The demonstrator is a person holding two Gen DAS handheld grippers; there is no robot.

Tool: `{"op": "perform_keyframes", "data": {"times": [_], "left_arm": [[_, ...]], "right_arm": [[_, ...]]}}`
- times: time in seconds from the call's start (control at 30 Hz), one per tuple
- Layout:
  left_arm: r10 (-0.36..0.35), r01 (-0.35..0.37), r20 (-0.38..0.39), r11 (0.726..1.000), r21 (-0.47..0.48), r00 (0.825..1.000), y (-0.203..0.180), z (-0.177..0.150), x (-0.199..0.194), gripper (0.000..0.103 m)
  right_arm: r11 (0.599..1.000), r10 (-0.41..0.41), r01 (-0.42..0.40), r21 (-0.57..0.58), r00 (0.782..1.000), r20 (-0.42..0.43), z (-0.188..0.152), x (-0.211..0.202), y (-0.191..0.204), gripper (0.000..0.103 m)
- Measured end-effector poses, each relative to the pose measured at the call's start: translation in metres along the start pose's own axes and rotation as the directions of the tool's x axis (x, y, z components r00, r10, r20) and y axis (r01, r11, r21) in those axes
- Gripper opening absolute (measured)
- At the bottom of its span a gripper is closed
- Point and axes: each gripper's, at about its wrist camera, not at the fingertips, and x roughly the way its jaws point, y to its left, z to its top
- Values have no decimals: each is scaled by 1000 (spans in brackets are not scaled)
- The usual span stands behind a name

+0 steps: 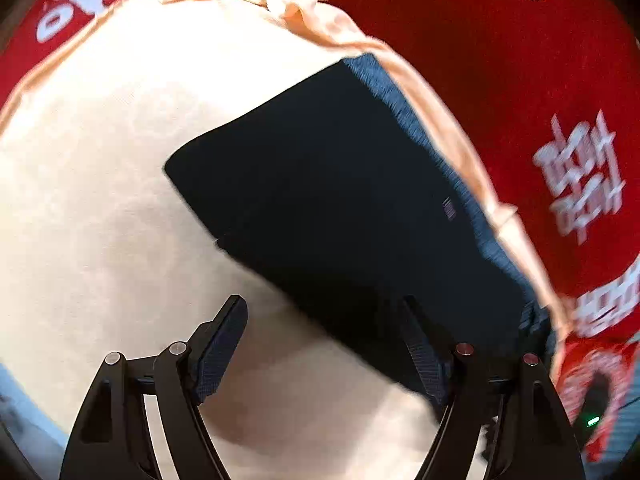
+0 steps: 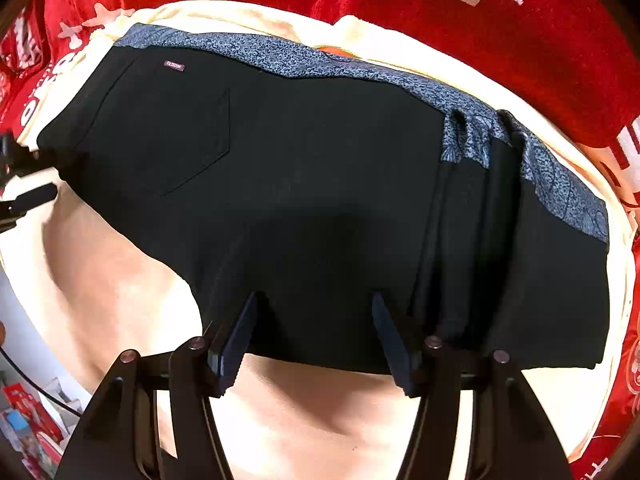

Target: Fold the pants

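Here the left gripper [image 1: 324, 344] hovers low with fingers spread wide, grasping nothing, one finger over the black folded pants with a blue patterned waistband [image 1: 340, 184]. The right gripper [image 2: 316, 336] also stands released, tips above the pants [image 2: 304, 184], which lie on a cream cloth [image 2: 132, 280] over a red blanket with white lettering [image 2: 500, 48]. The left view is blurred; a dark tool at the right view's left edge is cut off.

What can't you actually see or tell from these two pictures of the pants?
- The pants in the left wrist view: motion blur smears them, so no pocket or seam shows.
- Label, right wrist view: lettering too small to read.
- White writing on the red cloth: cut off by the picture edges.
- Underneath the pants: hidden by their own fabric.
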Motion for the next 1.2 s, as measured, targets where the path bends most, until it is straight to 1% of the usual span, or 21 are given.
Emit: {"op": "perform_keyframes", "data": {"times": [0.1,0.27,0.33,0.37,0.47,0.57,0.63,0.7,0.73,0.77,0.8,0.87,0.9,0.93,0.97,1.0,1.07,1.1,1.13,1.17,1.2], "left_arm": [[-81,81,8,996,-49,997,-4,7,-3,78],[-154,157,41,982,-102,987,11,11,3,78],[-185,190,53,974,-119,981,7,9,5,88],[-202,208,60,969,-131,978,7,12,6,89],[-178,184,57,973,-135,982,-9,19,8,89],[-177,183,88,981,-65,980,-26,23,0,89],[-124,128,74,991,-46,990,-34,26,9,89],[-103,107,55,992,-68,993,-27,28,18,89],[-100,105,56,991,-78,993,-25,30,21,93],[-116,122,69,989,-85,991,-27,31,21,97],[-104,110,70,990,-88,992,-29,31,22,98],[-39,43,61,996,-75,997,-37,31,24,97],[12,-8,70,998,-62,997,-43,30,23,89],[69,-65,80,997,-46,994,-46,29,21,71],[117,-116,86,993,-26,989,-48,28,20,61],[176,-178,96,984,12,980,-51,26,18,45],[183,-192,120,979,63,976,-56,22,13,38],[201,-217,141,970,111,969,-63,19,10,36],[227,-257,175,951,173,958,-73,14,6,35],[251,-300,218,924,238,943,-85,7,4,34],[275,-361,281,875,322,919,-100,-4,1,34]], "right_arm": [[1000,-4,4,1,1000,3,0,0,-2,64],[1000,-7,7,5,1000,6,-1,1,-1,64],[1000,-7,7,5,1000,8,-1,1,-1,64],[1000,-8,8,5,1000,9,-2,1,-1,64],[1000,-10,9,5,1000,12,-4,1,1,64],[1000,-6,6,8,1000,15,-4,0,0,64],[1000,-6,6,7,1000,16,-3,0,1,64],[1000,-8,8,4,1000,14,-4,-1,2,64],[1000,-7,7,3,1000,13,-4,-1,1,64],[1000,-5,5,2,1000,13,-5,-1,1,64],[1000,-3,3,1,1000,12,-5,-1,0,64],[1000,0,0,-6,1000,10,-4,-2,-1,64],[1000,3,-3,-9,1000,6,-3,-3,-1,64],[1000,8,-8,-11,1000,3,-1,-5,-2,64],[1000,15,-15,-10,1000,3,1,-10,-4,64],[1000,19,-19,-10,1000,10,3,-15,-5,64],[999,35,-34,-4,999,39,10,-31,-11,64],[999,50,-50,2,997,53,15,-40,-14,64],[998,69,-70,10,996,64,21,-47,-17,64],[994,104,-105,20,992,70,31,-56,-20,64],[990,134,-136,29,989,68,40,-61,-23,64]]}}
